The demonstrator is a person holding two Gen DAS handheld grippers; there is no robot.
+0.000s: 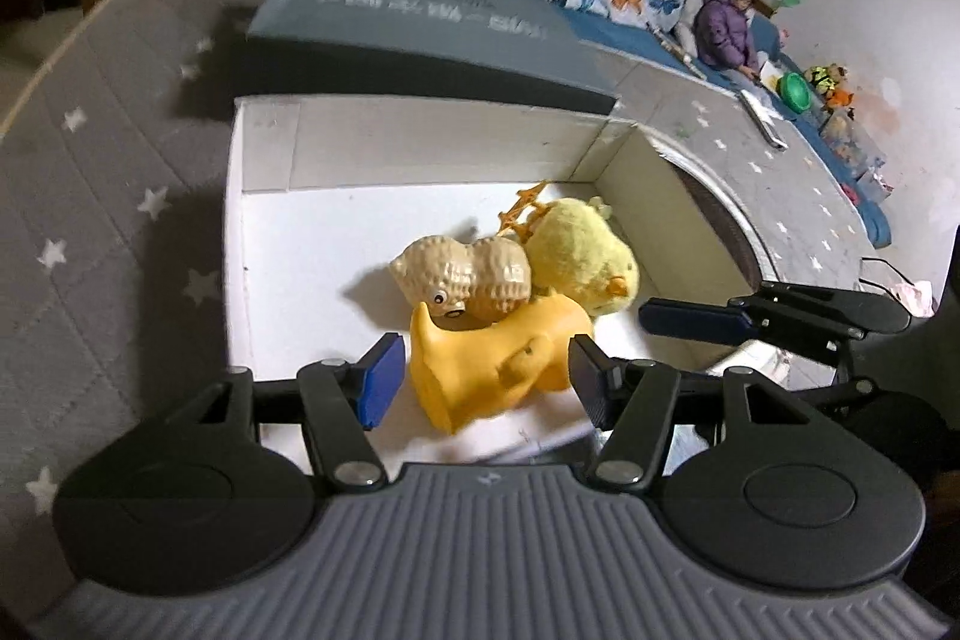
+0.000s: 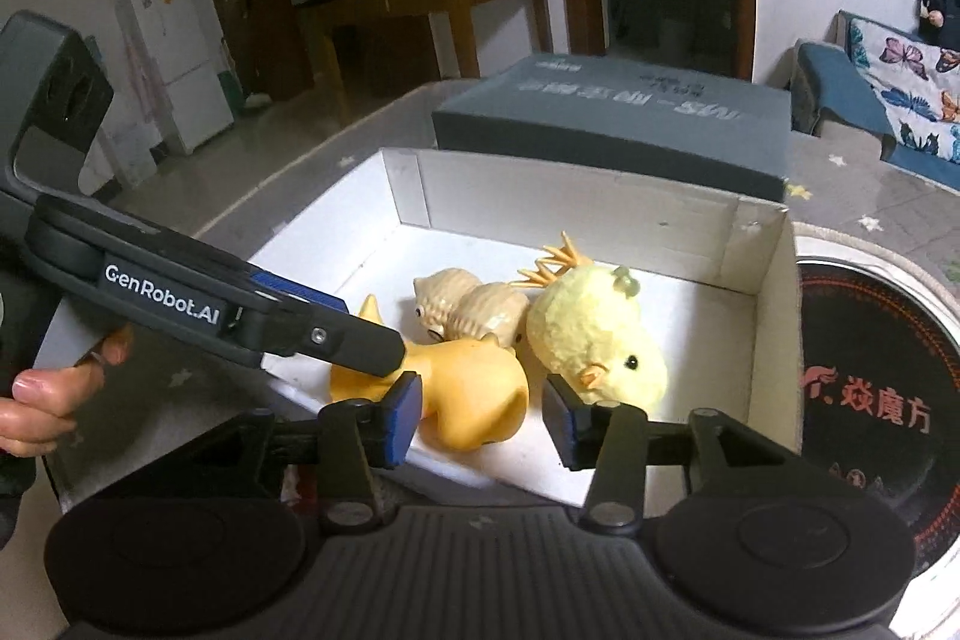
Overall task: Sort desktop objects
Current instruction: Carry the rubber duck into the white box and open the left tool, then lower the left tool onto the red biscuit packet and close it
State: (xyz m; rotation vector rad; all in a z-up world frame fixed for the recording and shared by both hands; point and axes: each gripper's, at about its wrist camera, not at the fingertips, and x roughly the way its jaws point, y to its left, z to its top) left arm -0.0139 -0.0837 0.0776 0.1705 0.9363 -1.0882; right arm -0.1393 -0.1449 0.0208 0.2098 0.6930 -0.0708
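Note:
A white open box (image 1: 420, 148) (image 2: 600, 202) holds three toys: a yellow rubber duck (image 1: 498, 358) (image 2: 474, 388), a beige peanut figure (image 1: 474, 280) (image 2: 474, 307) and a fluffy yellow chick (image 1: 582, 256) (image 2: 594, 340). My left gripper (image 1: 480, 379) is open over the box's near edge, its jaws on either side of the duck without pressing it. My right gripper (image 2: 483, 418) is open too, just in front of the duck and chick. It shows from the side in the left wrist view (image 1: 696, 322), and the left gripper crosses the right wrist view (image 2: 336, 334).
A dark grey box lid (image 1: 432, 34) (image 2: 618, 124) lies behind the white box. The table has a grey star-patterned cover (image 1: 120, 172). A round induction cooker (image 2: 870, 400) sits right of the box. A sofa with a seated person (image 1: 726, 22) is beyond.

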